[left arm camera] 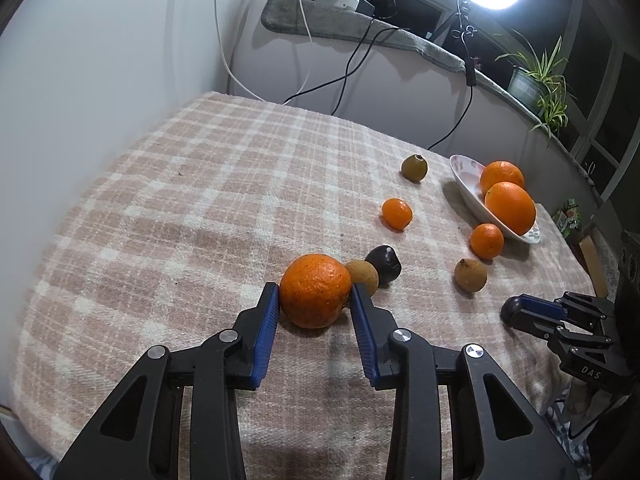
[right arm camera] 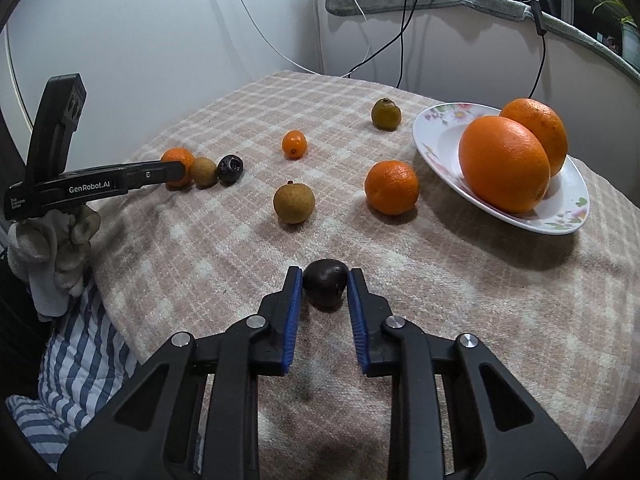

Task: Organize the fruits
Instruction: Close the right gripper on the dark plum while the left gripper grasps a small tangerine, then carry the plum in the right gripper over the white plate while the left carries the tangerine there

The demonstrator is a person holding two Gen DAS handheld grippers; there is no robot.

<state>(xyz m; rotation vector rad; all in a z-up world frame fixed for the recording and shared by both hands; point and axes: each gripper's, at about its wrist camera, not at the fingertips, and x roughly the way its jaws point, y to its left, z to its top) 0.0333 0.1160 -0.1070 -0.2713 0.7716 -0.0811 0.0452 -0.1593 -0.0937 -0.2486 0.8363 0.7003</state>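
Both claws are down on the checked-cloth surface [left arm camera: 200, 184], each closed round one fruit, likely so two go in one trip.

Left claw [left arm camera: 314, 300] pinches a medium orange [left arm camera: 315, 290] at its widest part, blue pads [left arm camera: 269, 320] touching both sides; the fruit sits on the cloth, not lifted. Grip at the middle keeps a round fruit from squirting out. Just behind it, touching or nearly so, are a tan longan-like fruit [left arm camera: 365, 276] and a dark purple fruit [left arm camera: 384, 263], so the lift should go straight up to avoid knocking them.

Right claw [right arm camera: 324, 286] is pressed onto a small dark fruit [right arm camera: 325, 287], maybe a passion fruit, at the near edge of the surface. The pads look to be touching its sides; it also rests on the cloth.

The white floral plate [right arm camera: 436, 136] at far right holds two big oranges [right arm camera: 504, 164], so it reads as the collecting spot. Loose ones left: a mandarin [right arm camera: 391, 187] near the plate rim, a tan fruit [right arm camera: 294, 203], a small orange one [right arm camera: 294, 144], a greenish citrus [right arm camera: 385, 114].

Task looks early; most fruit is scattered.
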